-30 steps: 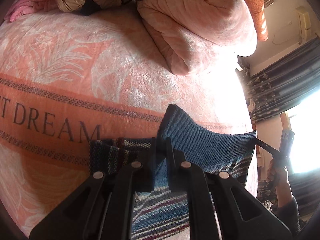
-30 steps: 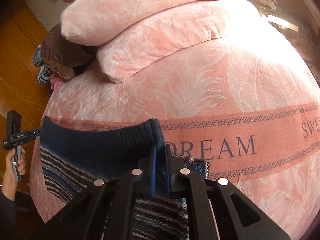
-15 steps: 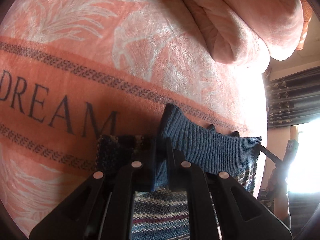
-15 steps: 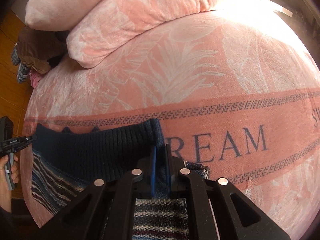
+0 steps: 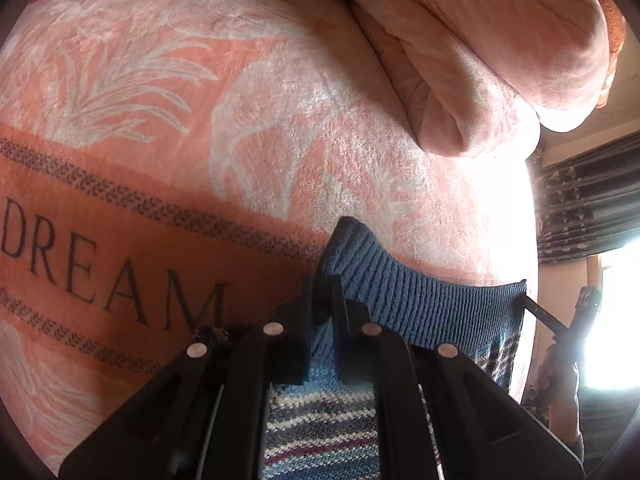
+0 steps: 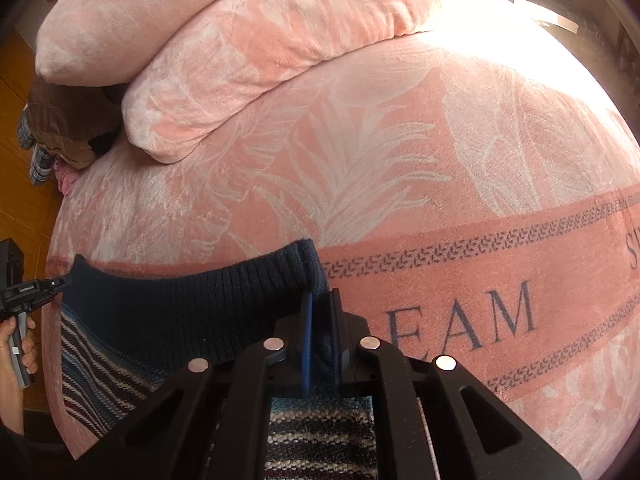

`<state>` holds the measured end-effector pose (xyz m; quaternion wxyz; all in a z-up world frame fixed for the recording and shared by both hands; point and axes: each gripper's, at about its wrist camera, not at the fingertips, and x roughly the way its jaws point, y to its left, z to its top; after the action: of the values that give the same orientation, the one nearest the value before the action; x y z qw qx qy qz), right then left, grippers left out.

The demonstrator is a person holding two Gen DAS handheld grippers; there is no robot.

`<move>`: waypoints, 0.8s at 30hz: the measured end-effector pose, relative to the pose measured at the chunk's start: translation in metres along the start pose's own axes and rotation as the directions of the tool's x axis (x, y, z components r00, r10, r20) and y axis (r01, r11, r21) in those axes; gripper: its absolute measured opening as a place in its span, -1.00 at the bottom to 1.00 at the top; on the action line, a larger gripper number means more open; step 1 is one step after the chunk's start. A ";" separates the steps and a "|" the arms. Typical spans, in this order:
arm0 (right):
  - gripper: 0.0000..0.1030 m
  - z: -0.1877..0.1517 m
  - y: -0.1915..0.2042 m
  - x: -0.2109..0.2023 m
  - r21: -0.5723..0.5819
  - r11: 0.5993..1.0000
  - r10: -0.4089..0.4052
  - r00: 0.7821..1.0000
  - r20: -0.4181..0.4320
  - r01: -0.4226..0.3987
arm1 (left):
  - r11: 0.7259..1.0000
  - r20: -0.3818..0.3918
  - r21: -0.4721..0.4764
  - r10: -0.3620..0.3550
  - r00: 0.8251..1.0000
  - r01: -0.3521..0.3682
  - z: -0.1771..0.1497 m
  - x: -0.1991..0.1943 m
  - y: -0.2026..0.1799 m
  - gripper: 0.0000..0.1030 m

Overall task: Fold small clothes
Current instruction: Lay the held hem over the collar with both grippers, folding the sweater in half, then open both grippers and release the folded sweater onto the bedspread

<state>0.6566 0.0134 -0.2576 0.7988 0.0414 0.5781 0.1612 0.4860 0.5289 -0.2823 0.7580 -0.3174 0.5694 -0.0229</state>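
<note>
blanket (image 5: 280, 128), orange band: "DREAM" in dark serif capitals (left wrist view) | same band, right wrist view: "EAM" clear, first letters hidden behind right gripper (image 6: 320, 300); cut-off "S" at frame edge | left gripper (image 6: 60, 282) label: too small to read

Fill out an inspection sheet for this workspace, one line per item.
Surface: pink blanket printed DREAM, covering a bed.
Job's things: striped knit sweater, ribbed hem lifted and stretched.
Clutter: folded pink quilts; brown garment pile.
Grippers: left gripper and right gripper, each shut on a hem corner.
Cables: nothing seen.
Surroundings: dark curtains, bright window, wooden floor.
</note>
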 end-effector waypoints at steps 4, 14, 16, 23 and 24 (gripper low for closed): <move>-0.86 -0.004 -0.009 0.030 0.017 1.000 -0.007 0.999 -0.042 0.007 | 0.999 -0.039 -0.028 0.028 0.999 -0.030 -0.003 0.030 0.018 -0.85; -0.57 -0.024 -0.003 -0.012 -0.028 0.998 0.061 0.993 0.104 -0.058 | 0.991 0.164 0.104 -0.103 0.981 0.087 -0.040 -0.031 -0.020 -0.48; -0.59 -0.034 0.004 -0.007 -0.036 0.993 0.110 0.993 0.045 -0.108 | 0.988 0.085 0.106 -0.121 0.989 0.112 -0.048 -0.011 -0.024 -0.49; -0.69 -0.045 0.006 0.025 0.012 0.997 0.077 0.995 -0.070 -0.076 | 0.999 0.041 0.017 -0.027 0.999 0.027 -0.053 0.013 -0.003 -0.98; -0.69 -0.049 0.010 0.013 0.013 0.993 0.118 0.992 -0.053 -0.117 | 0.998 0.067 0.044 -0.055 0.996 0.052 -0.060 0.001 -0.010 -0.72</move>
<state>0.6125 0.0208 -0.2833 0.7718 0.0750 0.5968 0.2061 0.4372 0.4936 -0.2875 0.7826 -0.3171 0.5338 -0.0442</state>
